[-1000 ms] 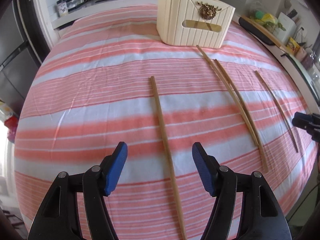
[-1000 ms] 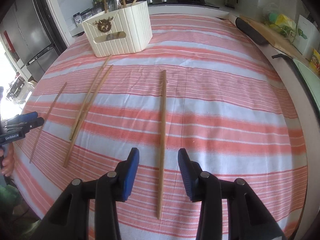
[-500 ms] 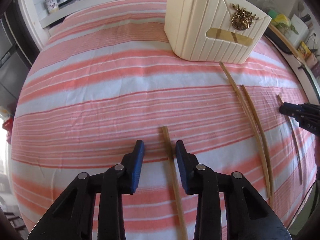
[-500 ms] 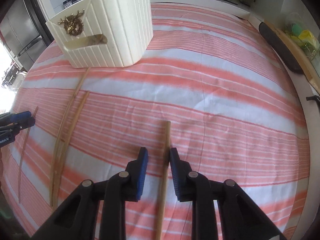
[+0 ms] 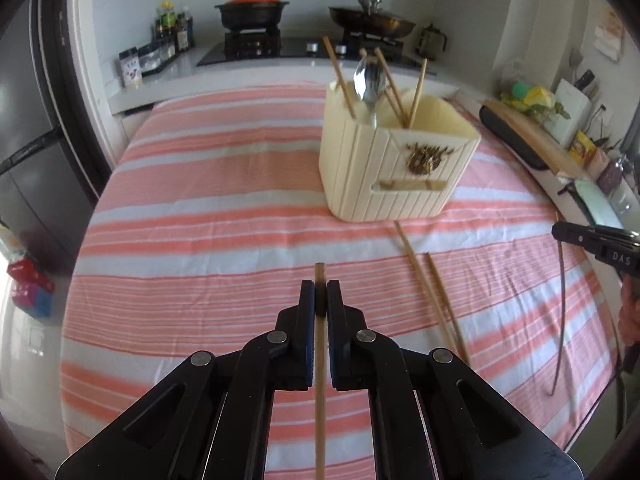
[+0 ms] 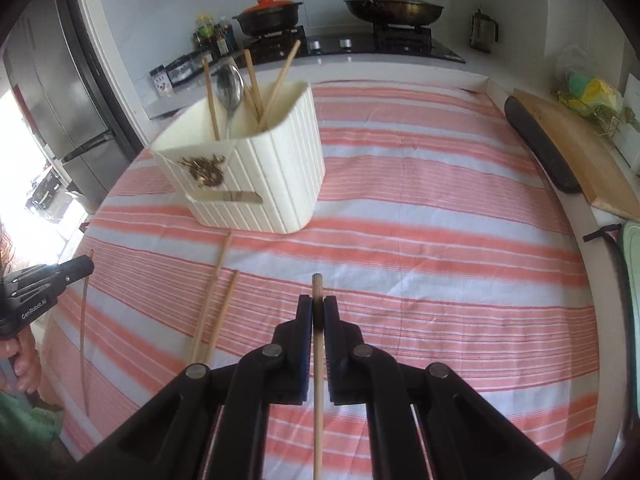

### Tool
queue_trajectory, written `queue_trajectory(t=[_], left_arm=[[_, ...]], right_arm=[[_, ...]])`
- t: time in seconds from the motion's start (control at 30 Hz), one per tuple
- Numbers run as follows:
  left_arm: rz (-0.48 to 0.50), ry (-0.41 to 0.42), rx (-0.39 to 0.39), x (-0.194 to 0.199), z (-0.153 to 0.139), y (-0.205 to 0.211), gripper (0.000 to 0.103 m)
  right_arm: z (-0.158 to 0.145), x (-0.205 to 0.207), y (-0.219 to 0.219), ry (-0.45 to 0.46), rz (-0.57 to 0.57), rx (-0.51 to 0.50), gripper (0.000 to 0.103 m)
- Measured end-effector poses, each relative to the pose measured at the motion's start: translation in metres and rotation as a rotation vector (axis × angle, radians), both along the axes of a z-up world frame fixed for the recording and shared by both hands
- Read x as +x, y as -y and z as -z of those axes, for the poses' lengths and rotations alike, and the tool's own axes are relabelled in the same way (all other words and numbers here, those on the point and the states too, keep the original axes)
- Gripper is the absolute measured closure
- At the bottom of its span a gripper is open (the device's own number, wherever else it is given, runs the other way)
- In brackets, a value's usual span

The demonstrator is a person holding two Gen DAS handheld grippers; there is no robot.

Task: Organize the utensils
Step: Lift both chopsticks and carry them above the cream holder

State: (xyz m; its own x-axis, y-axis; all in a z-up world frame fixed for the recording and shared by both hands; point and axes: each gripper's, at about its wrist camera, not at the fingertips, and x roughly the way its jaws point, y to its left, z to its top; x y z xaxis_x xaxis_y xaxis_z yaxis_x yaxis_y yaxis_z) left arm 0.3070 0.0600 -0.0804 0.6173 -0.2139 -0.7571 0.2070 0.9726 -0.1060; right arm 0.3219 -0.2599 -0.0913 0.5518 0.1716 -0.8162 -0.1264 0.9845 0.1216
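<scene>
Each gripper's fingers (image 5: 335, 300) (image 6: 331, 312) pinch a chopstick (image 5: 320, 360) (image 6: 318, 380).

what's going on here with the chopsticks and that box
A person is tidying wooden chopsticks off a pink-and-white striped tablecloth into a cream ribbed plastic utensil box. Each hand holds a black gripper. The left gripper is shut on one chopstick, and the right gripper is shut on another; both closed just now. Two more chopsticks lie loose on the cloth near the box, which already holds a metal spoon and several chopsticks.
</scene>
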Motion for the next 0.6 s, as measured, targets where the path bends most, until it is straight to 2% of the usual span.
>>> queue_trajectory(t=[0.13, 0.27, 0.4, 0.6], left_arm=[[0.011, 0.106, -0.048, -0.025, -0.044, -0.009, 0.099], [0.013, 0.184, -0.101, -0.048, -0.074, -0.015, 0.099], [0.011, 0.225, -0.144, -0.059, -0.093, -0.016, 0.099], [0.014, 0.263, -0.149, -0.061, -0.110, -0.013, 0.099]], right_arm=[[-0.049, -0.040, -0.003, 0.111, -0.041, 0.022, 0.097], [-0.084, -0.078, -0.010, 0.215, -0.074, 0.015, 0.097], [-0.108, -0.098, -0.017, 0.302, -0.081, -0.012, 0.097], [-0.125, -0.103, -0.024, 0.386, -0.074, -0.031, 0.097]])
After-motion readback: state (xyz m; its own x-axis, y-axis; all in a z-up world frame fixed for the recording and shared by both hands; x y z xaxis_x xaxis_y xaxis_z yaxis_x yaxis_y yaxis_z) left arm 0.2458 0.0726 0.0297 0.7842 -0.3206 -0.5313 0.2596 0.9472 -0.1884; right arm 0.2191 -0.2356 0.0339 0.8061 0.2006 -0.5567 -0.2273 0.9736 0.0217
